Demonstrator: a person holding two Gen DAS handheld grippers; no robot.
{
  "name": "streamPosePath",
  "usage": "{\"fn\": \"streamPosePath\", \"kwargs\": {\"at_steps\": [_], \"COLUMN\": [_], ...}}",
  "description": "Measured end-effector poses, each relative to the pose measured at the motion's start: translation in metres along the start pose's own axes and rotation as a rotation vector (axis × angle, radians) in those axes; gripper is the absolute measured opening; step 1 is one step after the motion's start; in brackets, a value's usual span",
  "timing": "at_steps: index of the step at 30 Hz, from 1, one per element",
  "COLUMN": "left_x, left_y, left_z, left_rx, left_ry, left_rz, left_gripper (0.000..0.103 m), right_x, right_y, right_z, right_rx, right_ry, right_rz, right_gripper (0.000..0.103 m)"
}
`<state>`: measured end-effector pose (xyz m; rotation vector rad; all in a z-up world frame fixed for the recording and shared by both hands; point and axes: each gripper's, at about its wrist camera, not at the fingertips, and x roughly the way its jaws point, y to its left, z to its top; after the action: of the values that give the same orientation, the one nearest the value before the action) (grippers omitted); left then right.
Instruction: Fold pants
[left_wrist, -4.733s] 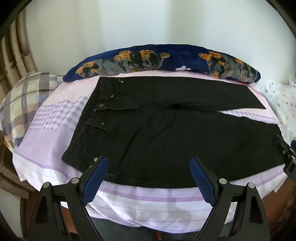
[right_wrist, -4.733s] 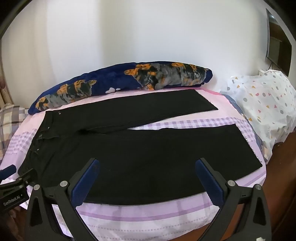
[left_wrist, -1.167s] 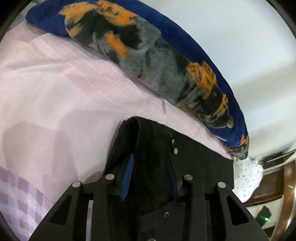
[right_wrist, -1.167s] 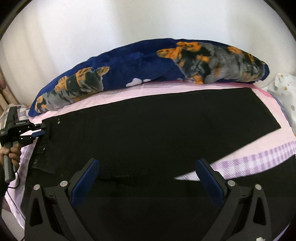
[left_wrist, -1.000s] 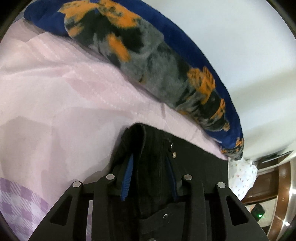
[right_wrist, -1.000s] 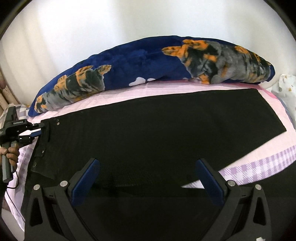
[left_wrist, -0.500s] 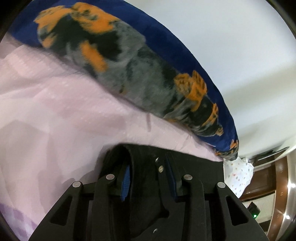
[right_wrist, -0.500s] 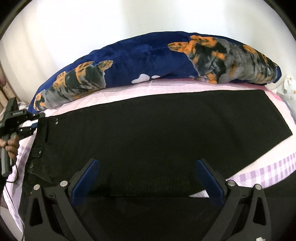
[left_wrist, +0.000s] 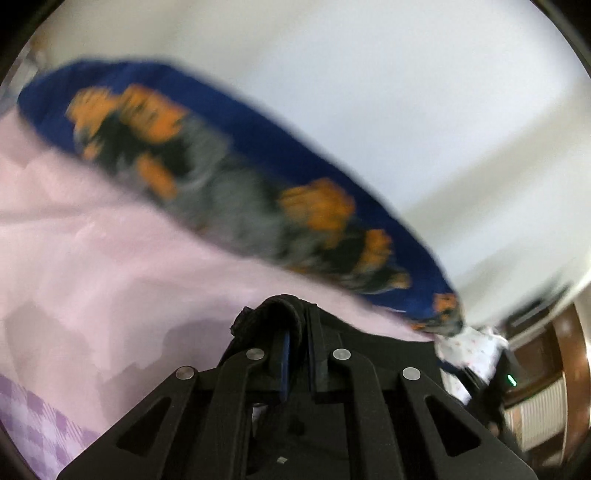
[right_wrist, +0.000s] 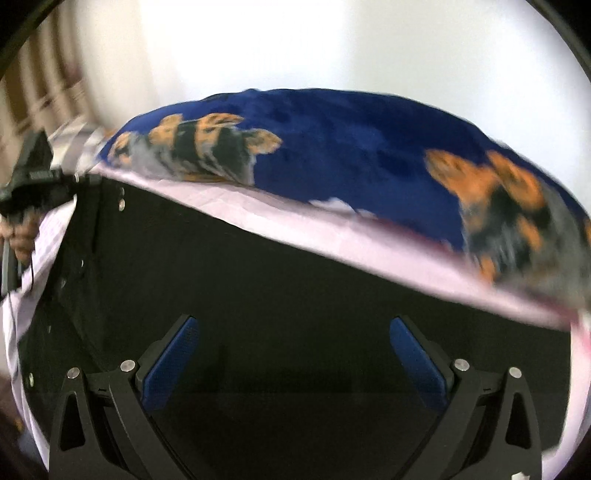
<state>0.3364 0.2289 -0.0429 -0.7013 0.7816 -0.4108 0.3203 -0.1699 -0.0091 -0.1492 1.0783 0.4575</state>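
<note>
Black pants (right_wrist: 295, 295) spread on pink sheet (left_wrist: 110, 277), blue bolster (right_wrist: 351, 147) far against white wall (left_wrist: 369, 92). Left gripper (left_wrist: 297, 341) clamped on waistband; right gripper (right_wrist: 291, 354) spread wide above pants.

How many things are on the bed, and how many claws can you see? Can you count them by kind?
Black pants: 1
Blue pillow with orange and grey animals: 1
Pink bed sheet: 1
Claws: 2, the left claw pinching the pants, the right claw open
Total: 5

Black frames, silver screws, blue fingers (right_wrist: 171, 363)
</note>
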Motion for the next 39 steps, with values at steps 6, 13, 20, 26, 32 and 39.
{"fn": "streamPosePath", "kwargs": {"at_steps": [6, 13, 20, 26, 32, 39], "left_x": [-0.040, -0.051, -0.049, -0.047, -0.077, -0.124], "left_y": [-0.033, -0.038, -0.037, -0.036, -0.060, -0.085], "left_z": [-0.012, -0.014, -0.004, -0.003, -0.020, -0.069], "left_rx": [0.087, 0.074, 0.080, 0.097, 0.176, 0.220], "left_ry": [-0.063, -0.073, -0.049, -0.068, -0.084, -0.043], "left_rz": [-0.123, -0.125, -0.069, -0.003, -0.025, -0.072], "left_gripper": [0.006, 0.006, 0.006, 0.006, 0.007, 0.007], "right_x": [0.035, 0.084, 0.099, 0.040, -0.038, -0.096], "right_y": [-0.021, -0.038, -0.047, -0.037, -0.010, 0.017], "right_z": [0.045, 0.067, 0.061, 0.043, 0.003, -0.075], "right_rx": [-0.224, -0.363, -0.384, -0.367, -0.318, -0.224], "right_ry": [0.139, 0.331, 0.391, 0.198, 0.047, 0.019], "right_rz": [0.177, 0.318, 0.346, 0.173, -0.008, -0.076], "right_gripper": [0.085, 0.071, 0.012, 0.009, 0.009, 0.009]}}
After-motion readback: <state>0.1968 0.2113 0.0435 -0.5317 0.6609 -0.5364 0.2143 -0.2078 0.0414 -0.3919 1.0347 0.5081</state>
